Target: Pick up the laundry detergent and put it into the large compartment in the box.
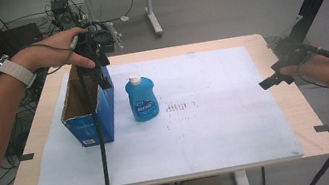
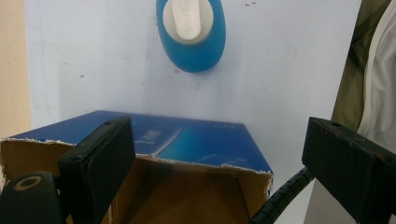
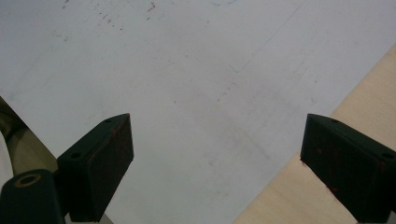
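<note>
Presently, left of frame centre, the blue plastic bottle with white cap stands beside the open blue cardboard box, likely light and slippery, best gripped across its body; left gripper and right gripper both gape empty.

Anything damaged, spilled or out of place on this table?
The blue cardboard box has a ragged, torn top edge, its flaps apparently ripped off. The white mat carries faint reddish marks beside the upright blue bottle. Nothing is spilled.
</note>
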The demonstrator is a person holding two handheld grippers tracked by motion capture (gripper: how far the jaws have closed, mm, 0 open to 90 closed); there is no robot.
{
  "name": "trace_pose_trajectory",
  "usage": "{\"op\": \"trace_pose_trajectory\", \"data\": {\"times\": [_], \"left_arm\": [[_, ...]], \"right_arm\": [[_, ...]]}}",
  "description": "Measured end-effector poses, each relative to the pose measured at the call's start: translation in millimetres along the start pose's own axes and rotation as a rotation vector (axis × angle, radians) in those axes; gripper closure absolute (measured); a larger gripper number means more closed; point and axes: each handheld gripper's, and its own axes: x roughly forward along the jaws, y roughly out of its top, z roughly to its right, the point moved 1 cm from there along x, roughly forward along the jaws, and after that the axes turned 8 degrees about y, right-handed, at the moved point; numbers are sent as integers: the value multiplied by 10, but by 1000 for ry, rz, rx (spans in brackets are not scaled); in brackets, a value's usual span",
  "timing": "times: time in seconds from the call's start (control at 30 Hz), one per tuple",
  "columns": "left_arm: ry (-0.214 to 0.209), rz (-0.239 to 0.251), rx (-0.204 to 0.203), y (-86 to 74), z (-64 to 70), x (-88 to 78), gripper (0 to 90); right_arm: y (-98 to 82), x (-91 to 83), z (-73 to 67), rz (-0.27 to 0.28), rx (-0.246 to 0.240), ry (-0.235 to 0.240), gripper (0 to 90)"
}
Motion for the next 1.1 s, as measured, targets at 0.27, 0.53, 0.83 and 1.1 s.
{"op": "trace_pose_trajectory", "data": {"times": [0.27,0.53,0.83,1.1], "left_arm": [[5,-1,-4,3,24,-16,94],[7,-3,-8,14,35,-21,94],[7,-8,-8,39,39,-21,93],[6,-10,-11,37,34,-25,93]], "right_arm": [[-7,-19,-13,2,-1,-2,96],[-27,-34,-7,8,-2,-5,96],[-55,-26,0,8,3,-3,96],[-65,-33,0,8,6,-5,96]]}}
